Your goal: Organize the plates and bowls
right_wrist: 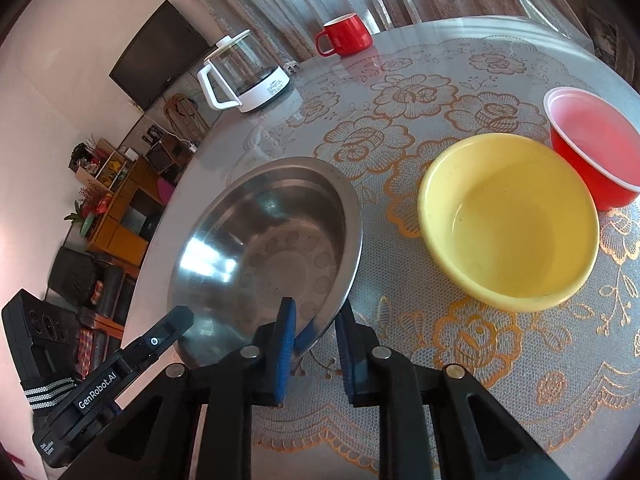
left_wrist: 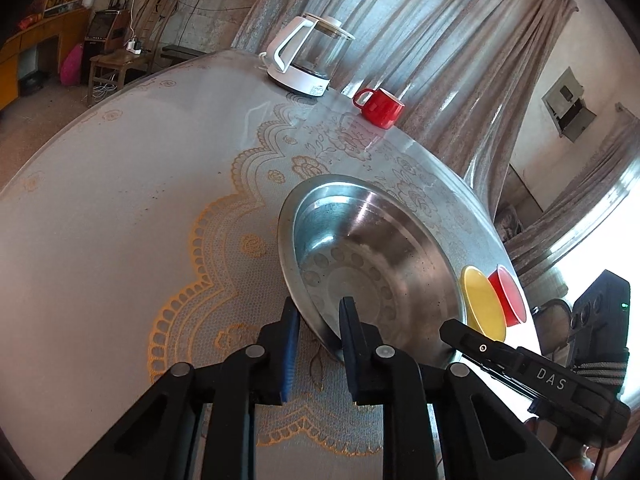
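Near the tabletop's (right_wrist: 460,352) front edge, I have both the left gripper (left_wrist: 319,322) and right gripper (right_wrist: 316,330) clamped on the steel basin's (right_wrist: 256,240) rim

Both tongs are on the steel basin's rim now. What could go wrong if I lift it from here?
1. Both left tongs and right tongs pinch only the thin rim of the basin, close together on its near side; it may tip or slip when lifted.
2. The yellow bowl and red bowl sit close beside it; a swing could knock them.
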`<state>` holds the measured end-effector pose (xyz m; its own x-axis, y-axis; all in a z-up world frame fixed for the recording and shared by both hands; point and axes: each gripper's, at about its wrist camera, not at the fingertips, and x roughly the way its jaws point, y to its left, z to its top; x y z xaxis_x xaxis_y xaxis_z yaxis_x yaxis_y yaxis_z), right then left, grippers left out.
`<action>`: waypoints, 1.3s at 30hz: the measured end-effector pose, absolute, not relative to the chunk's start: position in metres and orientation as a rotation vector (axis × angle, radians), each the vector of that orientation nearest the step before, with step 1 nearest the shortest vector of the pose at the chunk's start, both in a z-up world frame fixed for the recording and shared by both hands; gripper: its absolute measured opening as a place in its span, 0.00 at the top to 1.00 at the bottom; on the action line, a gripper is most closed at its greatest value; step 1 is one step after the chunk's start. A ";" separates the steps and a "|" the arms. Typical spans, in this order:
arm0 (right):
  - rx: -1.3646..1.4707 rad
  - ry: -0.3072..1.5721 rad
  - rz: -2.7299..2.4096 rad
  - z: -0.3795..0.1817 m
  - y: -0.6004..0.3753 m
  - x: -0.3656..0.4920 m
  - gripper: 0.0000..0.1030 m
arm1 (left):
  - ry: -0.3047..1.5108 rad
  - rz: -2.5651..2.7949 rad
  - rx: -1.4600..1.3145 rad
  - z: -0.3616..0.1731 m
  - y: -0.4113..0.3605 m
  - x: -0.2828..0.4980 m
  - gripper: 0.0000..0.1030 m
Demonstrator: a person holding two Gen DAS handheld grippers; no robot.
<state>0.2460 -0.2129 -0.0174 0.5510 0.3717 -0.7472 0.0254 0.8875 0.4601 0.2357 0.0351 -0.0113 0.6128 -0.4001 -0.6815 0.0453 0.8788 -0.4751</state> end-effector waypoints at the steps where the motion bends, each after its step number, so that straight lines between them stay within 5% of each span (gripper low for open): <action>1: 0.448 0.977 0.222 -0.017 -0.211 0.243 0.81 | 0.877 -0.260 -0.442 -0.011 0.038 0.230 0.80; 31: 0.245 1.043 0.474 -0.014 -0.110 0.121 0.79 | 0.836 -0.179 -0.438 -0.007 0.117 0.044 0.72; 39: 0.323 0.969 0.499 0.002 -0.134 0.113 0.66 | 0.793 -0.135 -0.384 0.002 0.130 0.029 0.66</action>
